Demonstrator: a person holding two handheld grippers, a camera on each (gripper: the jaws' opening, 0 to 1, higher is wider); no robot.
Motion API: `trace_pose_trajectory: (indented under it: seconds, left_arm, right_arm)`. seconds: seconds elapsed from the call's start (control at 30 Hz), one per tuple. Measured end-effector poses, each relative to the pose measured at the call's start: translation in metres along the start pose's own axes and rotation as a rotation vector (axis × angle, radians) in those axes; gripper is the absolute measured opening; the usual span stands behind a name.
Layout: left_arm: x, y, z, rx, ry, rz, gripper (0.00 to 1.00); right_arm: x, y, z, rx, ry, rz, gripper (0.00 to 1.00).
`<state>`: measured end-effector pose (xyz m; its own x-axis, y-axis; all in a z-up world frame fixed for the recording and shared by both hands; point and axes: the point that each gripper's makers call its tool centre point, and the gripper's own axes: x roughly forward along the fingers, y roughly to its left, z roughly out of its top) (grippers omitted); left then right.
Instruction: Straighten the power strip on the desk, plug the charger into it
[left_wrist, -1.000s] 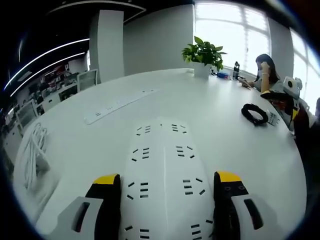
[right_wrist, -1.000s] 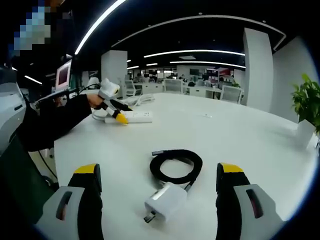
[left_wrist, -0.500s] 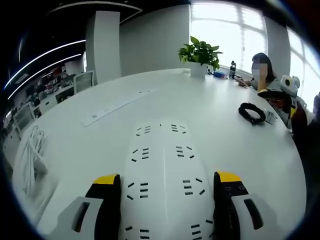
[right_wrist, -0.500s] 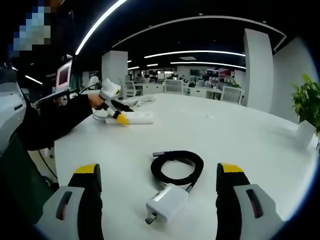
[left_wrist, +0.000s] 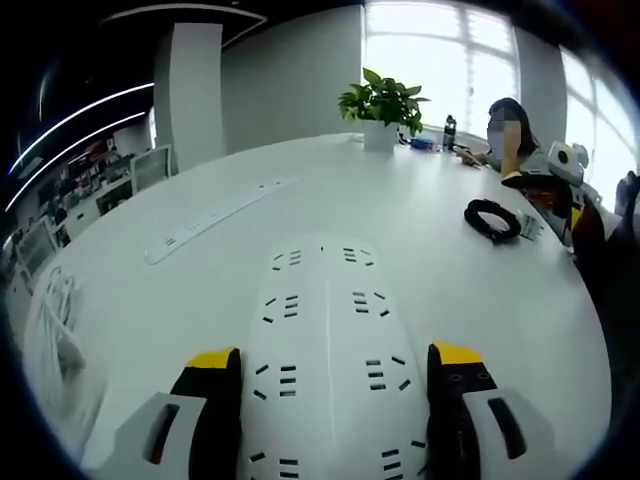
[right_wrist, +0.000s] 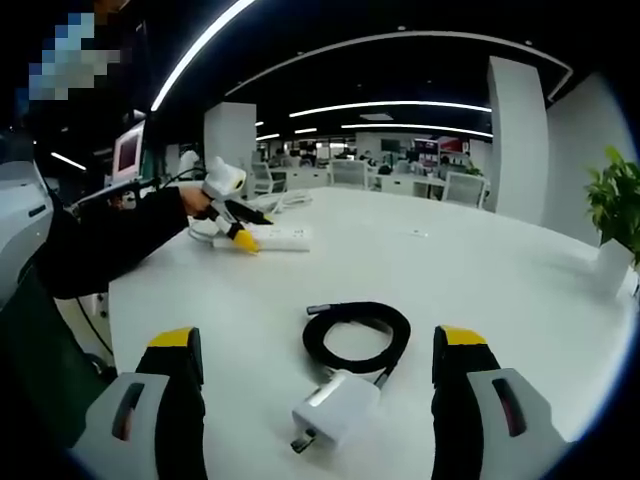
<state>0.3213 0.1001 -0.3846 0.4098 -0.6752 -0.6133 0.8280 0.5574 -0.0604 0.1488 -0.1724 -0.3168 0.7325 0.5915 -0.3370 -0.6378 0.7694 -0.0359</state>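
Left gripper (left_wrist: 330, 375) fingers clamp the long white plastic power strip (left_wrist: 328, 350); right gripper (right_wrist: 318, 375) hangs released over the white charger (right_wrist: 336, 408) (black coiled cable attached). Twisting hard could slip the strip.

Blown-out window (left_wrist: 440, 55) glare, bright ceiling strips, fisheye-bent edges

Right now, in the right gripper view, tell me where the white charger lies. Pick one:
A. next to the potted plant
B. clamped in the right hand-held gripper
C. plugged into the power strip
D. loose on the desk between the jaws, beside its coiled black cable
D: the charger lies on the desk between the open jaws of the right hand-held gripper, prongs bare, its coiled black cable just beyond, far from the power strip.
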Motion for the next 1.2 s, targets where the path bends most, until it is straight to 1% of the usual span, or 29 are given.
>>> trace_pose_trajectory:
  seconds: [0.23,0.4,0.7,0.97,1.2]
  left_arm:
    - [0.003,-0.001,0.001,0.016,0.014,-0.018,0.77]
    - [0.006,-0.004,0.003,0.031,0.009,-0.038,0.77]
    - [0.011,-0.005,0.006,0.054,0.024,-0.063,0.77]
    - [0.015,-0.008,0.008,0.080,0.040,-0.087,0.77]
    - [0.018,-0.017,0.010,0.100,0.046,-0.107,0.77]
  right_arm:
    - [0.001,0.000,0.000,0.000,-0.004,0.004,0.96]
    - [0.000,0.001,0.000,-0.002,-0.003,0.006,0.96]
    - [-0.001,-0.002,0.001,-0.005,-0.011,0.003,0.95]
    - [-0.002,-0.002,-0.002,-0.001,-0.010,0.004,0.95]
    - [-0.003,-0.004,-0.002,0.003,-0.011,-0.001,0.95]
